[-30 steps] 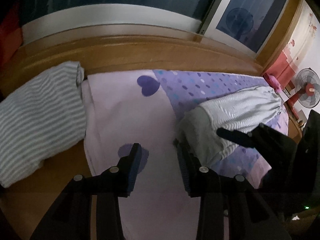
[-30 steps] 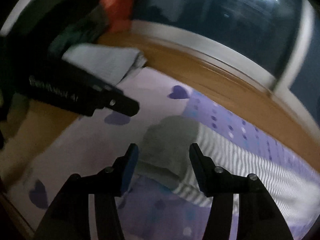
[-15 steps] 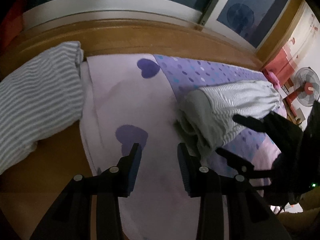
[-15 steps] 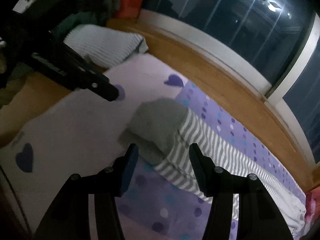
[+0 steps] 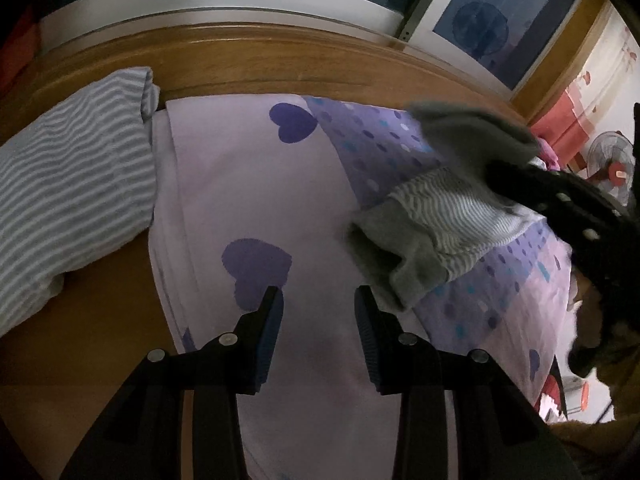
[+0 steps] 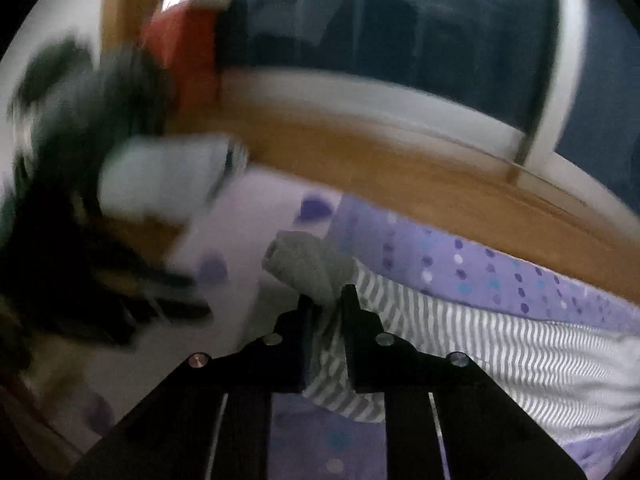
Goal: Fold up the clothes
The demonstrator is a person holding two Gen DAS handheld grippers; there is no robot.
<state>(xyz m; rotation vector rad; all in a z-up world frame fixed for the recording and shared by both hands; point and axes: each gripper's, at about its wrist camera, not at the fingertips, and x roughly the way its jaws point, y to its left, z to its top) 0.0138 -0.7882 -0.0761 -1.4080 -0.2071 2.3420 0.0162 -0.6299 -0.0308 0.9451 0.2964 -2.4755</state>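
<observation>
A grey-and-white striped garment with grey cuffs (image 5: 448,216) lies on the purple bedsheet (image 5: 248,184). My right gripper (image 6: 326,304) is shut on the garment's grey cuff (image 6: 308,268) and lifts it; in the left wrist view it (image 5: 496,172) enters from the right with the cuff (image 5: 472,132) raised. My left gripper (image 5: 318,312) is open and empty, just left of the garment's lower cuff (image 5: 400,268).
A folded striped garment (image 5: 68,196) lies at the left on the wooden platform (image 5: 260,64), blurred in the right wrist view (image 6: 160,176). Windows run along the back. A standing fan (image 5: 612,160) is at the far right.
My right gripper has closed on the grey cuff and lifted it off the sheet. My left gripper has shifted slightly and stays open.
</observation>
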